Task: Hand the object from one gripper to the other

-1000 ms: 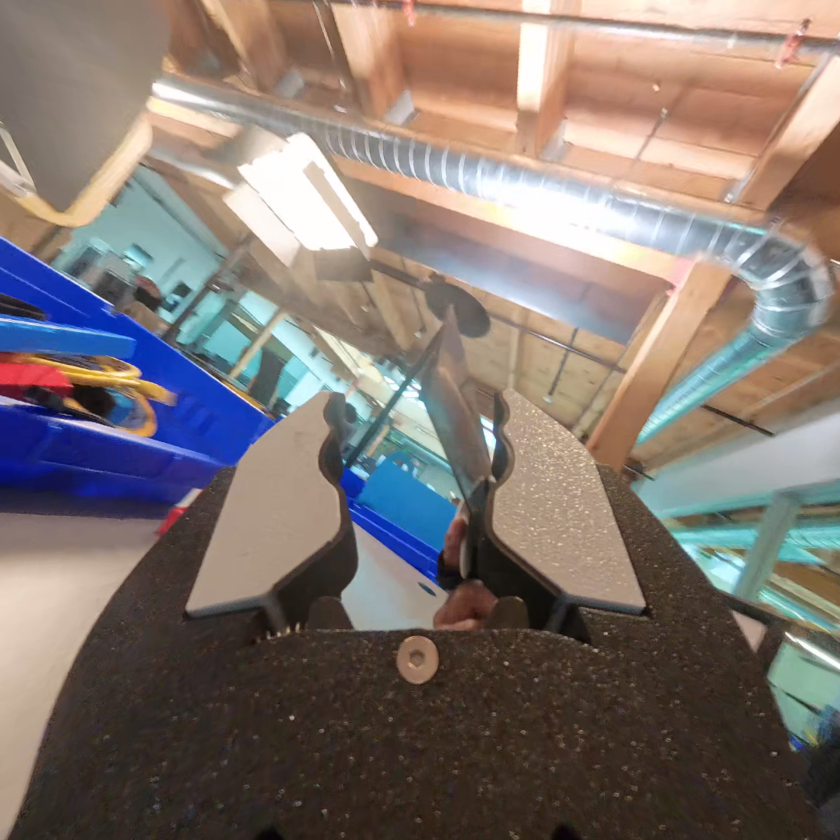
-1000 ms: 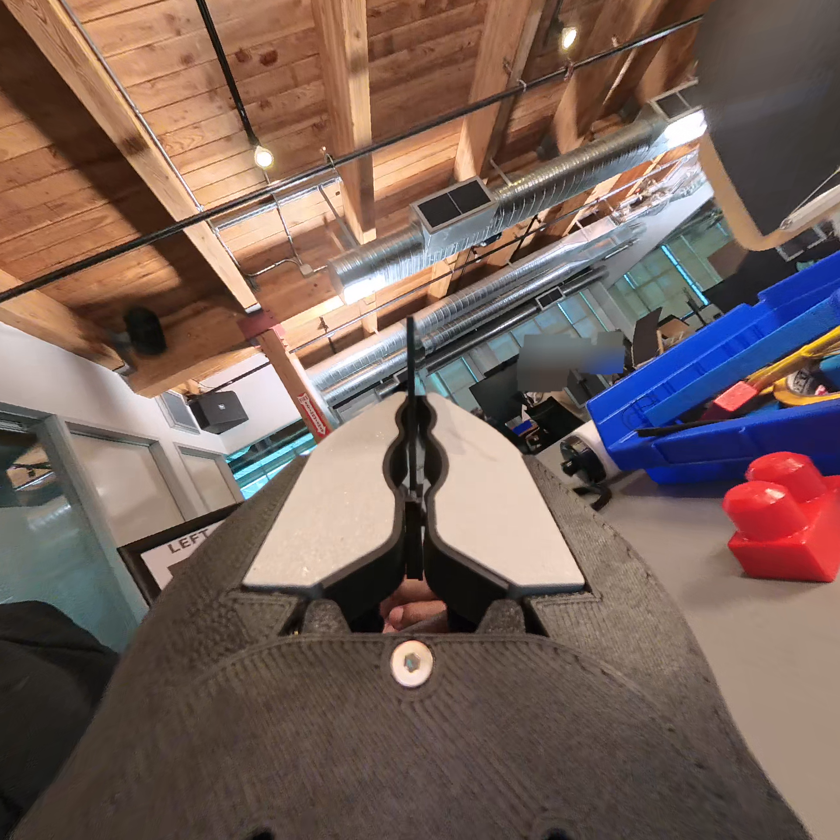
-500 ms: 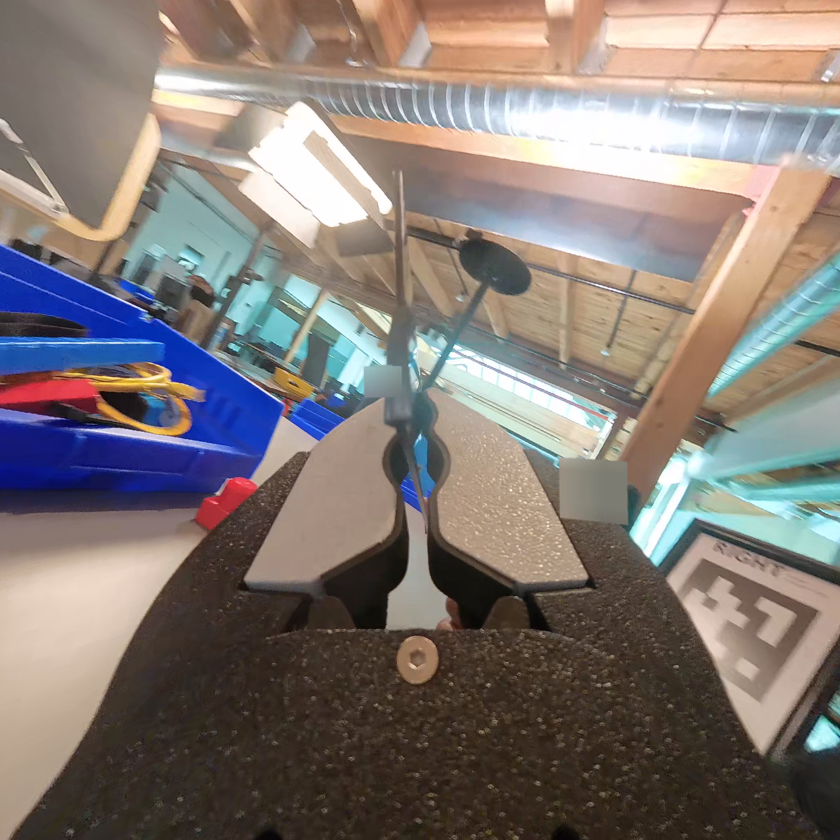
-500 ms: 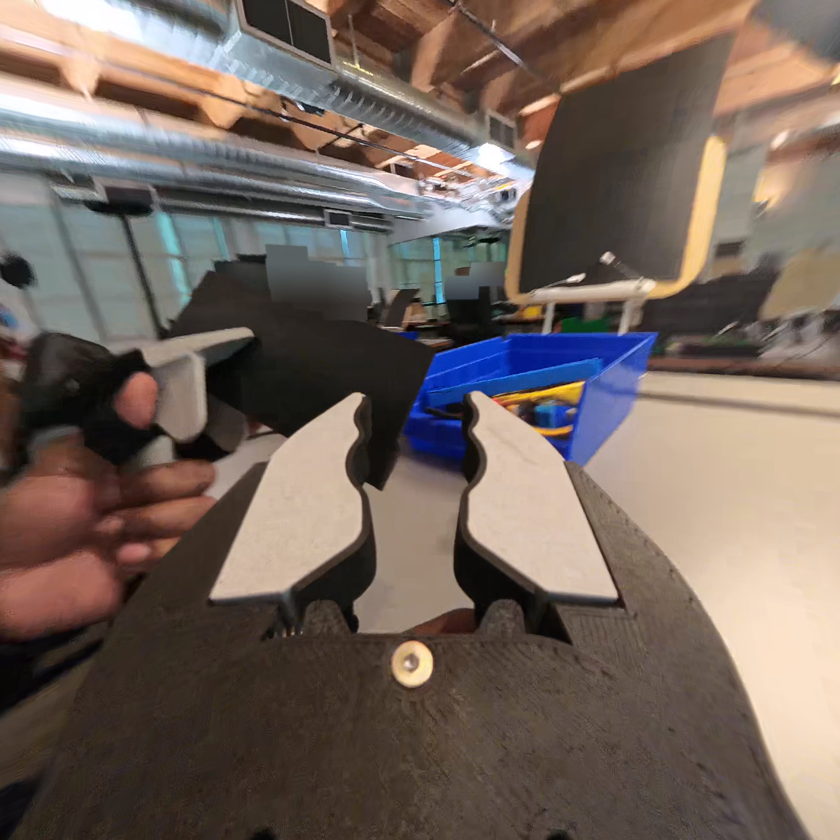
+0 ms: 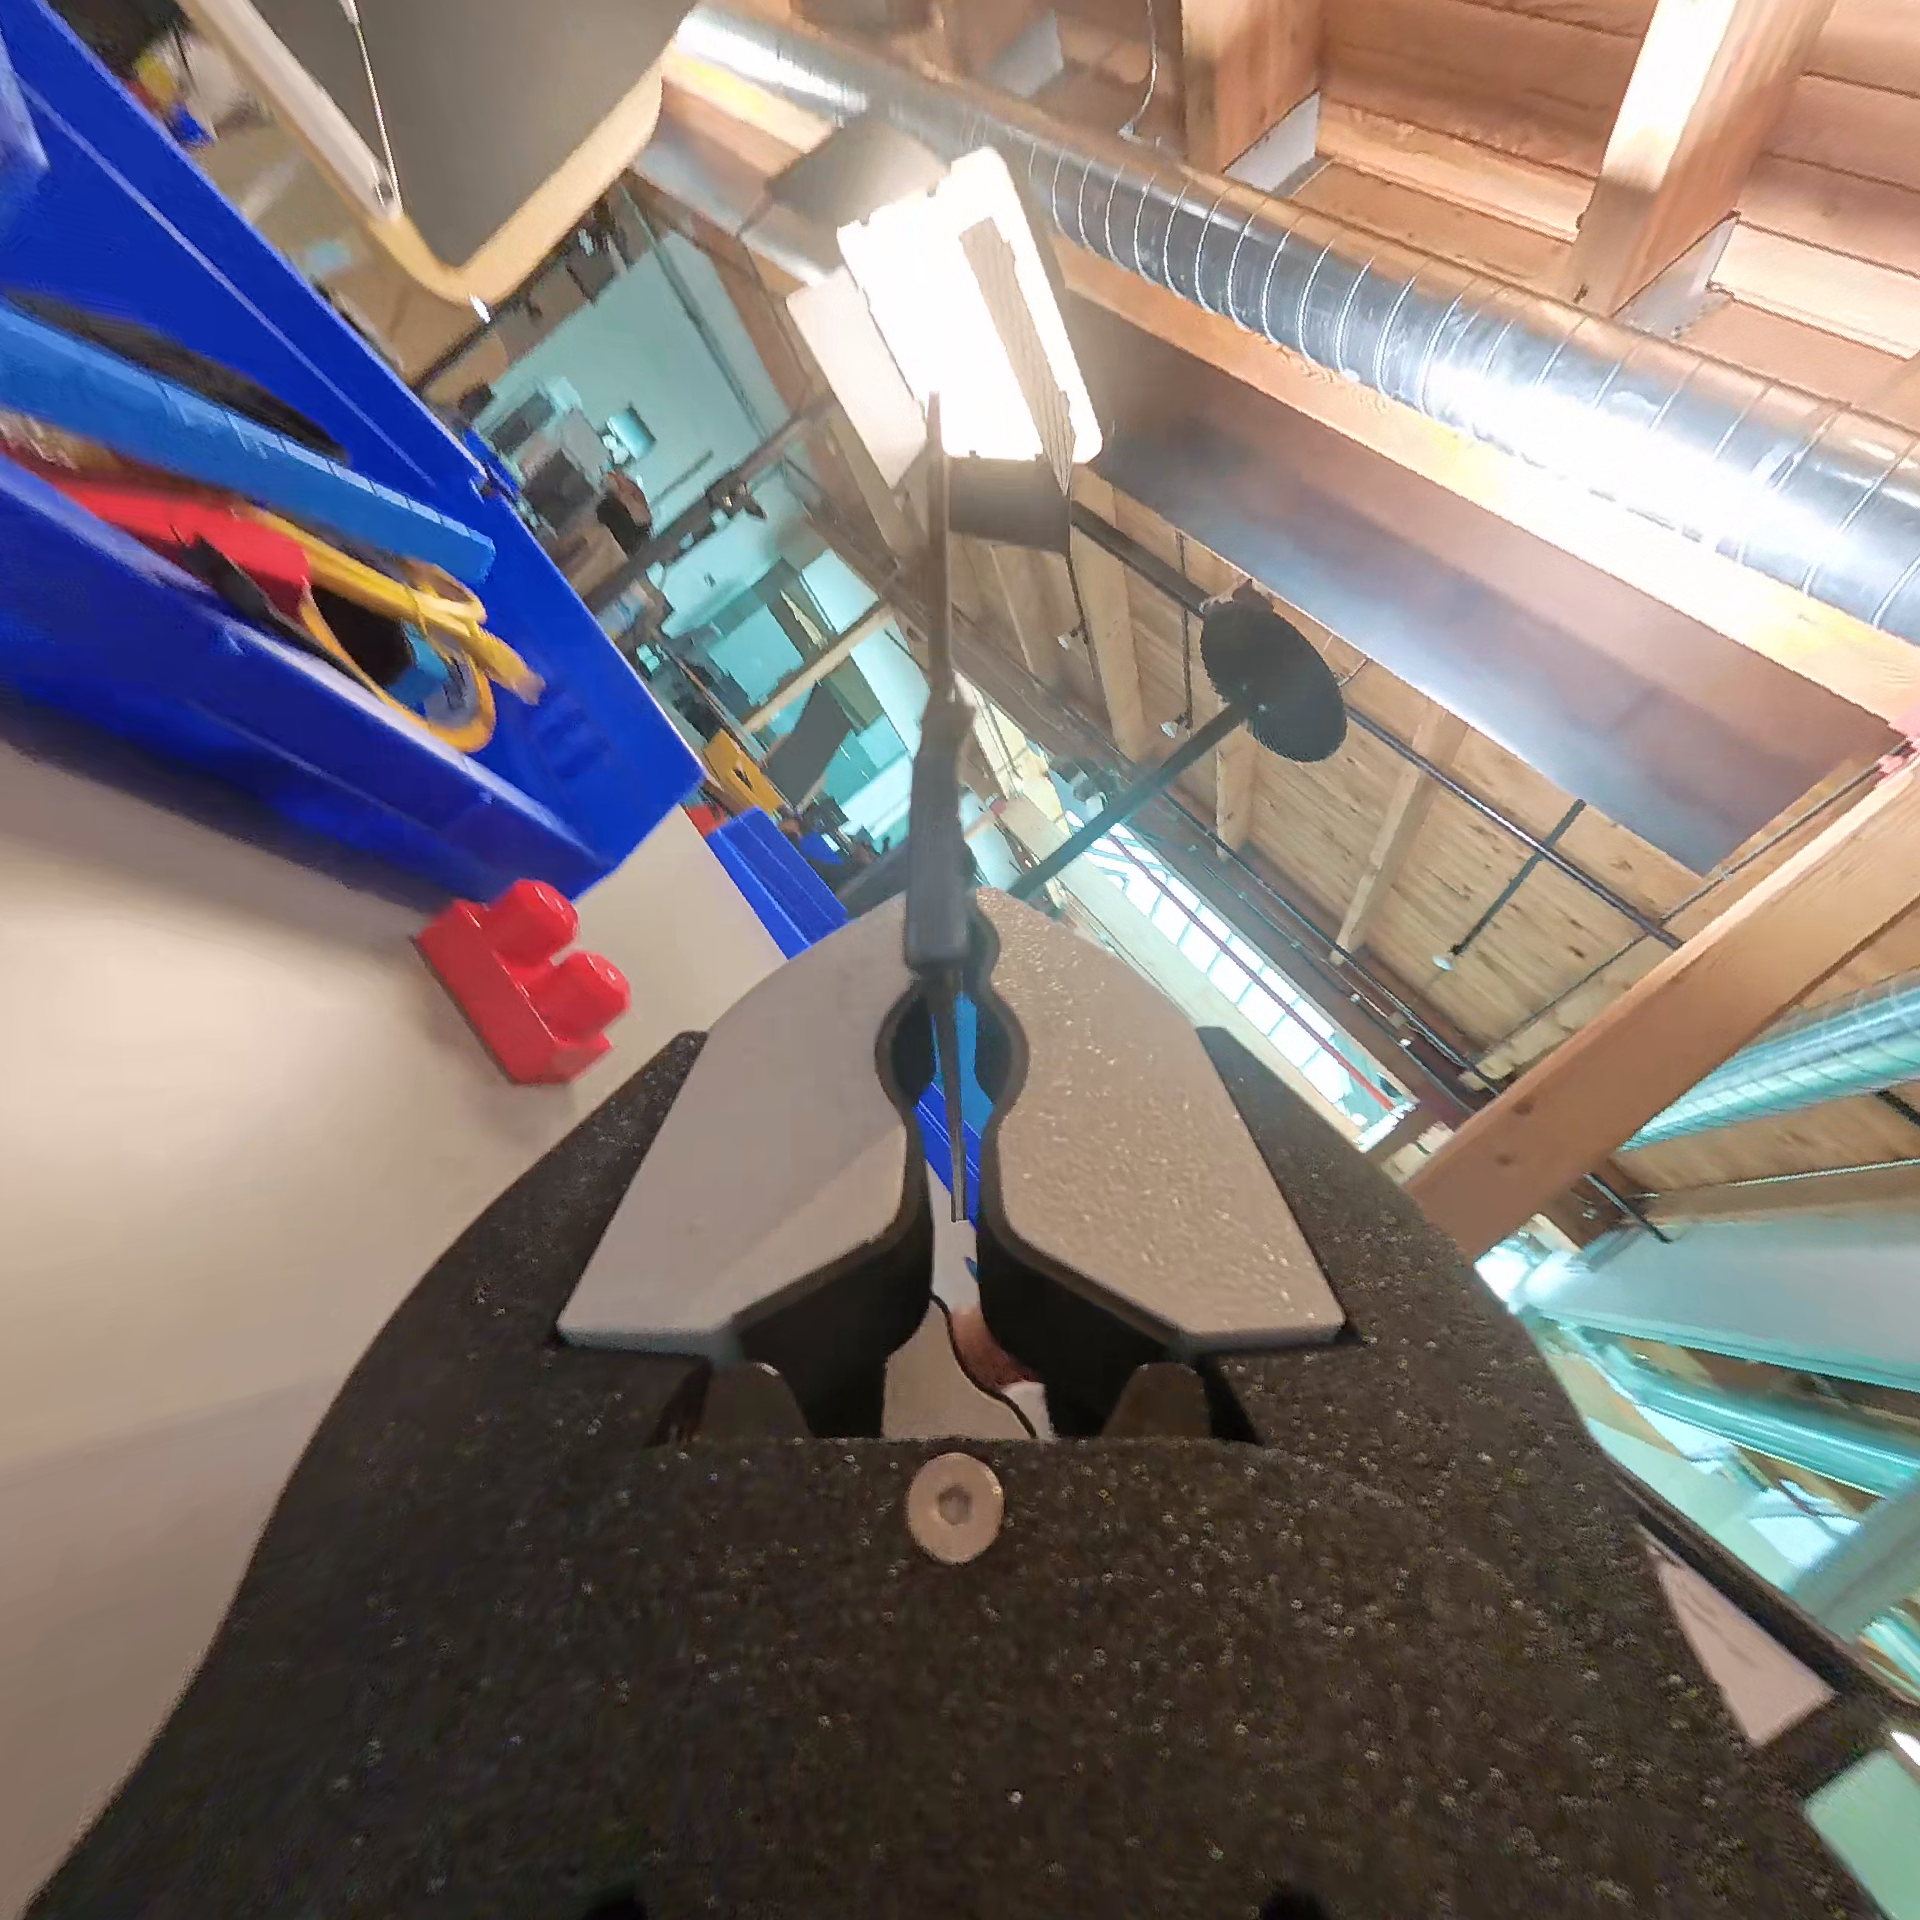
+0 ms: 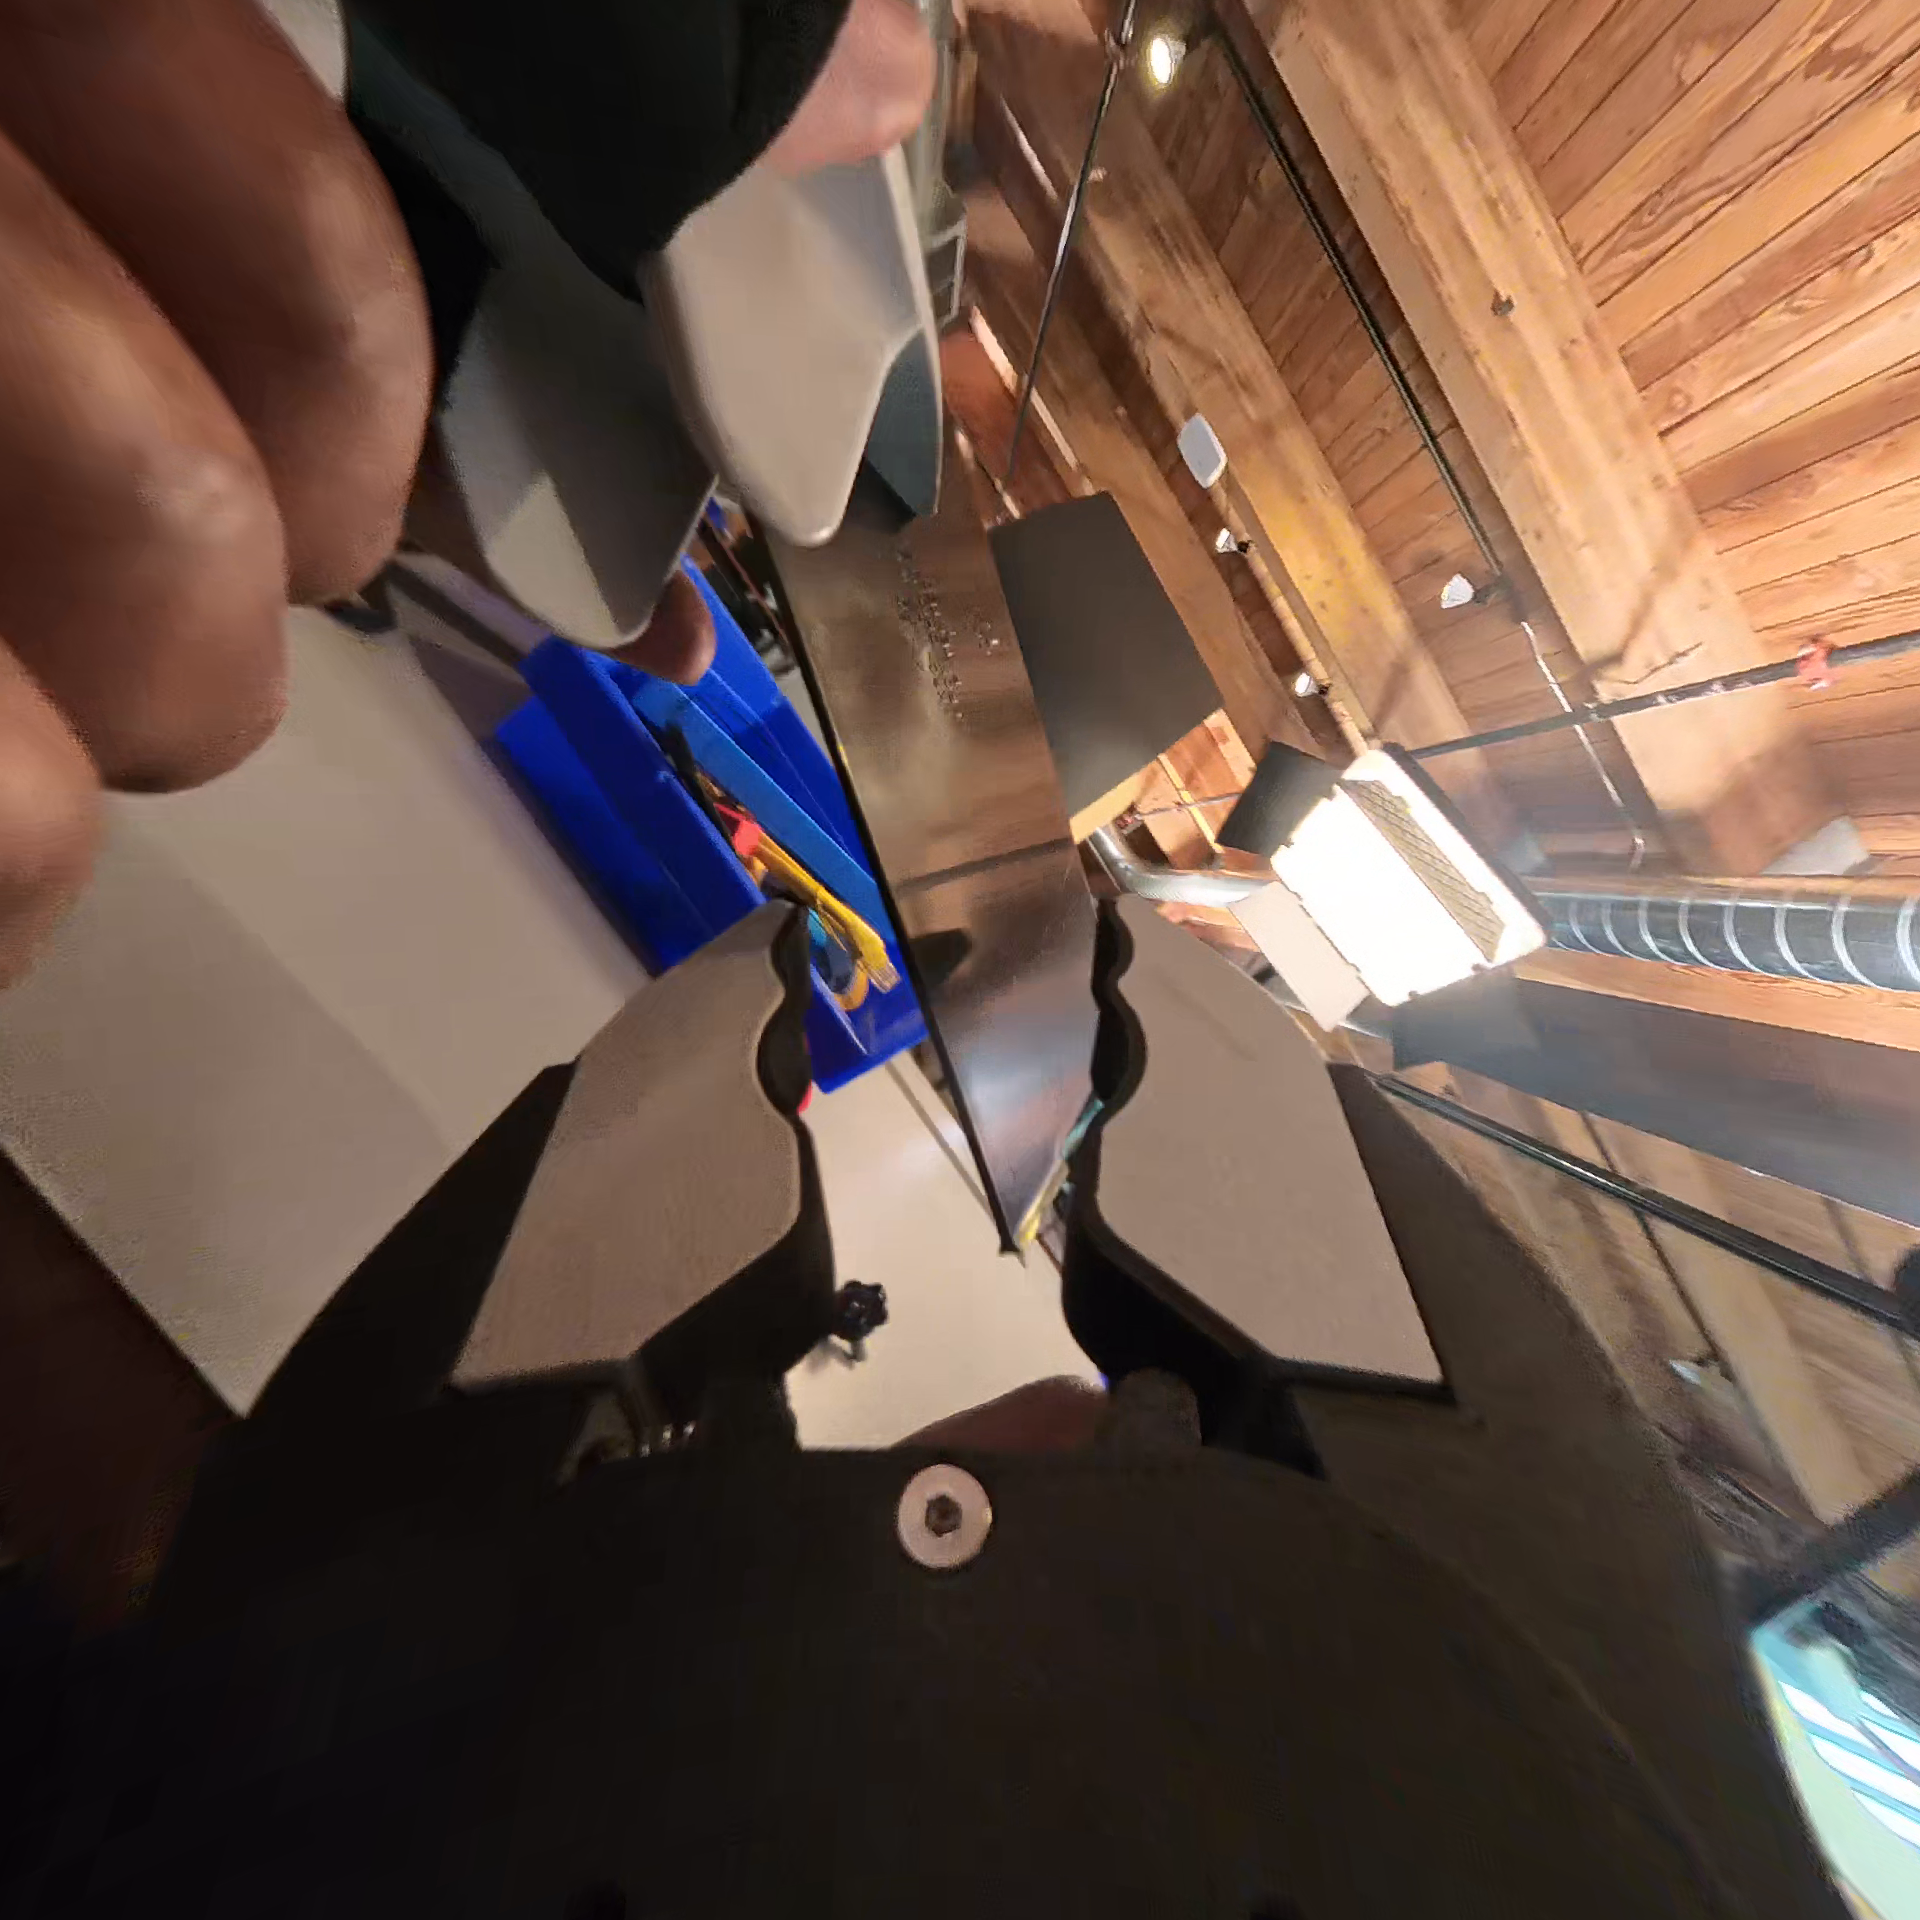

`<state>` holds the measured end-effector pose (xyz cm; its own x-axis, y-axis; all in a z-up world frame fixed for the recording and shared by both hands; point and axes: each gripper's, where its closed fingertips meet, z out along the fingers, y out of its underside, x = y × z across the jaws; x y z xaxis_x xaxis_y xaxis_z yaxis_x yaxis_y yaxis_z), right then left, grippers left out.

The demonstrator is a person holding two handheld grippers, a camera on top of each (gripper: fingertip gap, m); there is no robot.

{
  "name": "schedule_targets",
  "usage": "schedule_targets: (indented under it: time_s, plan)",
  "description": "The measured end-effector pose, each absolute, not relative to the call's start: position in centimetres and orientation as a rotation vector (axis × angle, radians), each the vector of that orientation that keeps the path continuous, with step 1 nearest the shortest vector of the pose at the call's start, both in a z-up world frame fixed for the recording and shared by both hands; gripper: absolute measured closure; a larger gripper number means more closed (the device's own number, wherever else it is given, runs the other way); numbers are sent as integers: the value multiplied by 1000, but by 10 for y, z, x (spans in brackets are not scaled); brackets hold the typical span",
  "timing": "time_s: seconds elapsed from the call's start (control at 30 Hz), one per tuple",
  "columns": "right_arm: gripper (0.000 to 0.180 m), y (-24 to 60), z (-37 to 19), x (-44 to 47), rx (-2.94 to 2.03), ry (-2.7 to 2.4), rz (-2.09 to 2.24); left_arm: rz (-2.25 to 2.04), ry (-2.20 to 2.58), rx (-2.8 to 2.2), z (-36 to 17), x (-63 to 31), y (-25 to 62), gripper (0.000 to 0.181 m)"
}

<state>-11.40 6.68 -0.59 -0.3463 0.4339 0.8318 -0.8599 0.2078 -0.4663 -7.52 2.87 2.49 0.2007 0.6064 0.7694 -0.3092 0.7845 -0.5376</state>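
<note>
Flat dark object [image 5: 940, 790], seen edge-on at centre frame in the left wrist view, is pinched between the closed fingers of the left gripper [image 5: 951, 935]. At left a red block [image 5: 525, 977] sits on the pale table [image 5: 208, 1143] beside a blue bin [image 5: 260, 675]; wooden beams and a silver duct [image 5: 1455, 343] fill the upper right.

Over to the right wrist view: the right gripper [image 6: 940, 956] is spread wide, the object's shiny broad face [image 6: 966, 831] hanging between its fingers, contact unclear. Upper left, the left gripper [image 6: 727, 416] clamps its top, a hand [image 6: 177, 416] behind.
</note>
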Motion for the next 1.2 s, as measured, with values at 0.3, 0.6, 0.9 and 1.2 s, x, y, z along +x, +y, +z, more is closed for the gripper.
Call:
schedule_targets:
  time_s: [0.3, 0.6, 0.9, 1.2]
  plan:
    - [179, 75, -5, -145, 185, -1659, 1687, 621, -966, -696, 47, -87, 74, 119]
    - [179, 83, 4, -88, 254, -2441, 2508, 919, -879, -983, 39, -79, 62, 108]
    - [156, 76, -13, -80, 262, -2621, 2475, 1015, -807, -1195, 26, -76, 77, 176]
    - [132, 88, 13, -65, 171, -2724, 2663, 2501, -549, -1462, 49, -52, 24, 179]
